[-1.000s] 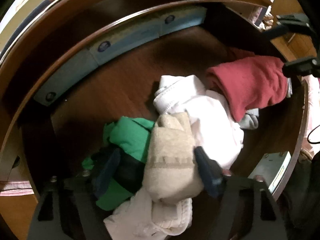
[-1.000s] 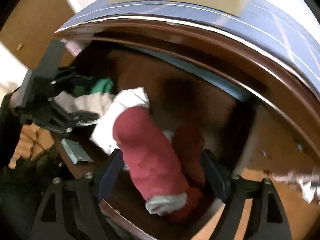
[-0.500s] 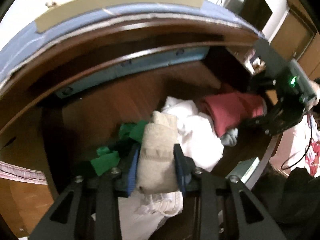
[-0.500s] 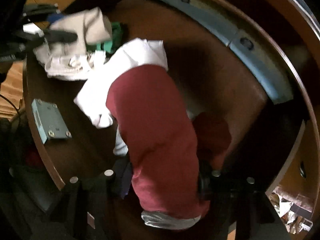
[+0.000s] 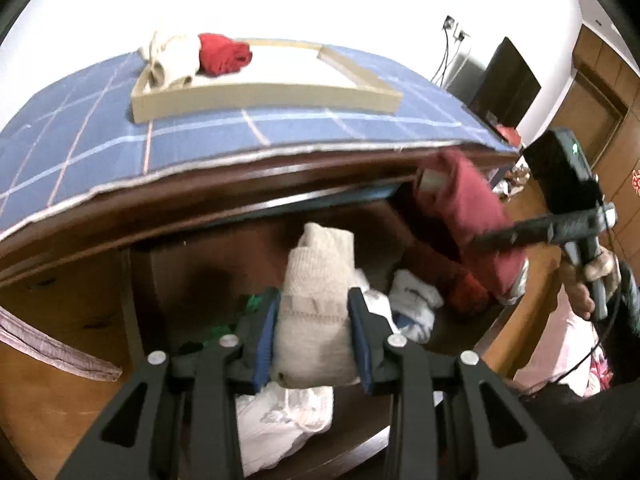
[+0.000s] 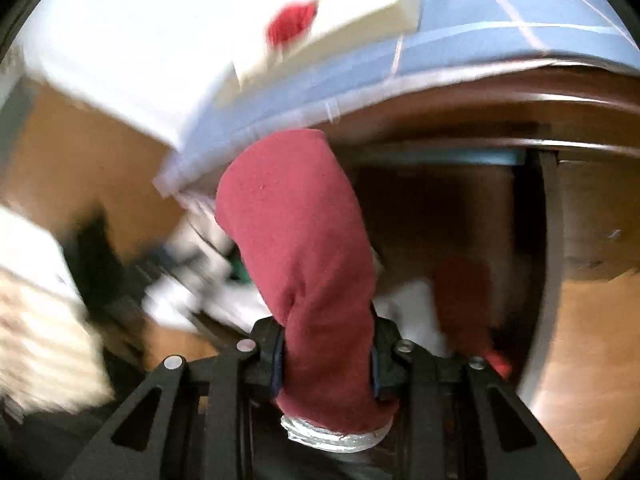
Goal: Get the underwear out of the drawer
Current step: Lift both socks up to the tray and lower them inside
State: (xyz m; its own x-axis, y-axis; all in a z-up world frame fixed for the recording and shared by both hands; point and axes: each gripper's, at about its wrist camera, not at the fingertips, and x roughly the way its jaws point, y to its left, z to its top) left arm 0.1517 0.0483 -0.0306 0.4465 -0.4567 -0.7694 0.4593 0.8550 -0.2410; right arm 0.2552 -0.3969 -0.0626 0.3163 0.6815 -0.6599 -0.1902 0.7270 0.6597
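Observation:
My left gripper (image 5: 314, 304) is shut on a rolled beige underwear (image 5: 320, 272), held above the open dark wooden drawer (image 5: 192, 276). My right gripper (image 6: 326, 336) has its jaws closing, pads pressed on a rolled maroon underwear (image 6: 296, 240) with a grey waistband. In the left wrist view that maroon roll (image 5: 468, 204) hangs at the drawer's right end, with a hand (image 5: 592, 276) on the handle. White garments (image 5: 412, 304), a green piece (image 5: 248, 308) and a dark red piece (image 5: 464, 288) lie in the drawer.
A blue checked cloth (image 5: 200, 136) covers the cabinet top. On it stands a shallow beige tray (image 5: 260, 96) holding a red roll (image 5: 224, 54) and a cream roll (image 5: 172, 60). A dark screen (image 5: 508, 80) stands at the back right.
Both grippers closed on their rolls and rose out of the drawer. The beige and maroon rolls came up with them, and the cabinet top with the tray has come into view.

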